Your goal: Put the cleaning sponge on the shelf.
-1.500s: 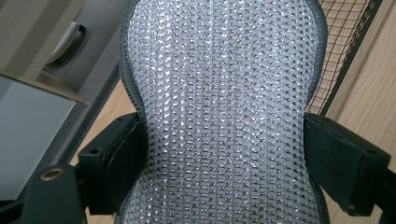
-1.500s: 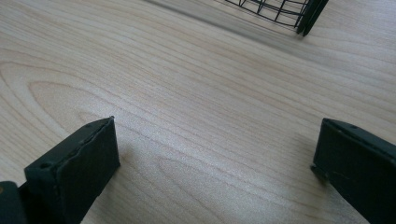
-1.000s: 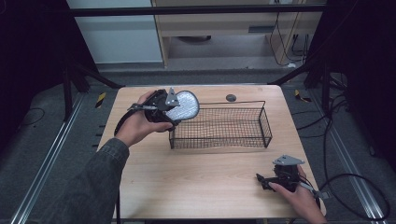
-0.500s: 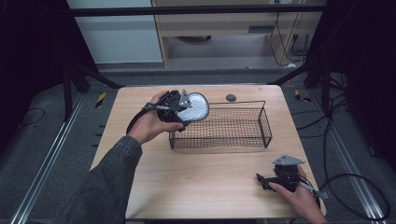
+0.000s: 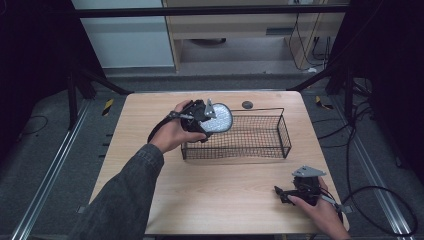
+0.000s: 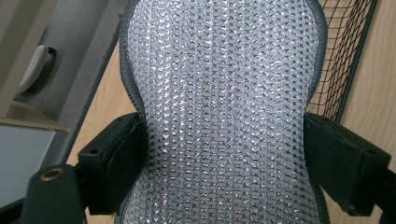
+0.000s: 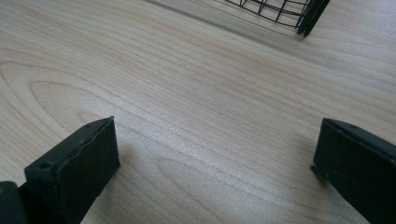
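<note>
The wooden bench (image 5: 210, 200) carries a black wire basket (image 5: 260, 145), which stands on its far half, slightly right of centre, with its long side running across. A small dark round spot (image 5: 247, 104) sits on the bench top just behind the basket's far rim. The person's left forearm, in a dark denim sleeve (image 5: 125, 195), reaches in from the lower left towards the basket's left end. The left claw (image 5: 207, 120) is held above the bench at the basket's near left corner, and it grips a silver mesh pad (image 5: 219, 118) with a dark edge, which hangs over the basket's left end, above the rim and not yet resting inside. In the left gripper view the pad (image 6: 224, 112) runs up between the two black jaws, which press on its narrowed waist from both sides; the jaws are nearly closed on it, and the basket wire shows behind at the upper right. The right claw (image 5: 292, 192) rests low at the near right corner of the bench, well apart from the basket, with the hand behind it. In the right gripper view its jaws stand wide apart with bare wood between them and hold nothing; a corner of the basket (image 7: 299, 14) shows at the top edge.
</note>
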The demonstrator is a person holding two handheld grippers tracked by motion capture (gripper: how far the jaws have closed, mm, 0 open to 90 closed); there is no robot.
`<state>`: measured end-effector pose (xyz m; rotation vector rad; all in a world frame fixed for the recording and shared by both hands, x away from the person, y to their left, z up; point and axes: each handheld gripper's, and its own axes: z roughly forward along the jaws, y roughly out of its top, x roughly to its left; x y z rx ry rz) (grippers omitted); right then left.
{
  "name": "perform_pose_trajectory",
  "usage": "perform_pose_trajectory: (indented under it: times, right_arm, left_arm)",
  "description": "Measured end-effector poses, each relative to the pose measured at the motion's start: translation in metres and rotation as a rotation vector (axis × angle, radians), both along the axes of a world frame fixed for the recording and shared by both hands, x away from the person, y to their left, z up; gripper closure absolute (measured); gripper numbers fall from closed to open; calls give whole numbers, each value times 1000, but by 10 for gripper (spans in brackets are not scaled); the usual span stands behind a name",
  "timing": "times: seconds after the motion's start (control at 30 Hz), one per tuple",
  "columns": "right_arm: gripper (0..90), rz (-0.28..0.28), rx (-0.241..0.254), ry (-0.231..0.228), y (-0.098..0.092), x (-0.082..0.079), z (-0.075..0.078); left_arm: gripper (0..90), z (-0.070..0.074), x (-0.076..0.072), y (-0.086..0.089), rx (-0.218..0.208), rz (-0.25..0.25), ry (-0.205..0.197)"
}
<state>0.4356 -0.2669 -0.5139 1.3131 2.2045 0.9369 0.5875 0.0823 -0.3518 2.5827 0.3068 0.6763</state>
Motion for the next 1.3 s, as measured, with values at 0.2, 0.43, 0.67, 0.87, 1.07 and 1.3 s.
perform_pose_trajectory:
  times: [0.2, 0.43, 0.67, 0.87, 1.07, 1.3]
  right_arm:
    - [3, 2, 0, 0, 0, 0, 0]
    - [3, 1, -1, 1, 0, 0, 0]
    - [3, 1, -1, 1, 0, 0, 0]
    - [3, 2, 0, 1, 0, 0, 0]
    - [3, 1, 1, 1, 0, 0, 0]
    - [3, 1, 1, 2, 0, 0, 0]
  left_arm:
    - [151, -7, 5, -9, 17, -19, 7]
    - [150, -12, 7, -13, 48, -31, -12]
    - [147, -19, 8, -17, 103, -58, -25]
    - [142, -24, 9, -20, 121, -68, -17]
    - [136, -26, 9, -20, 112, -65, -11]
    - [116, -29, 12, -20, 105, -56, 20]
